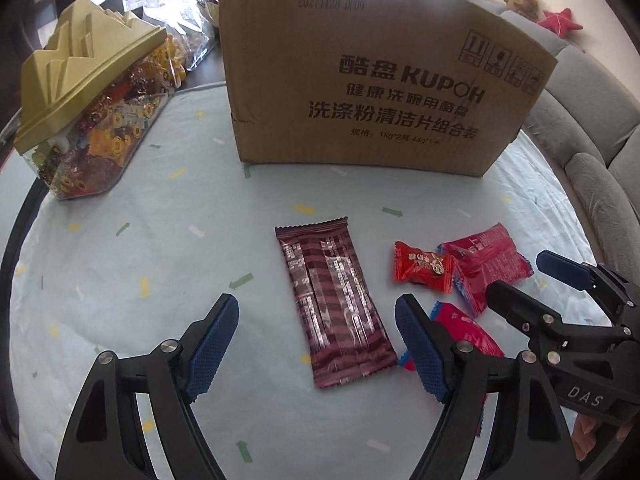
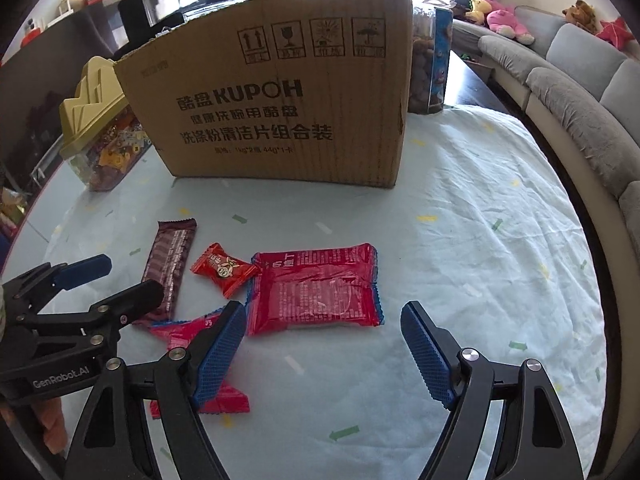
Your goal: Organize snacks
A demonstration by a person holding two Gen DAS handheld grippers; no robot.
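Both claws tilt steeply down, jaws apart: left claw (image 1: 316, 312) over the maroon wrapper (image 1: 334, 304), right claw (image 2: 323, 320) over the red packet (image 2: 316, 290).

Grey sofa (image 2: 576, 92) w/ plush toys (image 2: 504, 18).

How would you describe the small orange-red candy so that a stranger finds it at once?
Start at the big cardboard box on the pale tablecloth. In front of it lie several snack packs; the candy sits between the long dark-purple bar and the large red packet. It is the smallest, with a white cartoon face.
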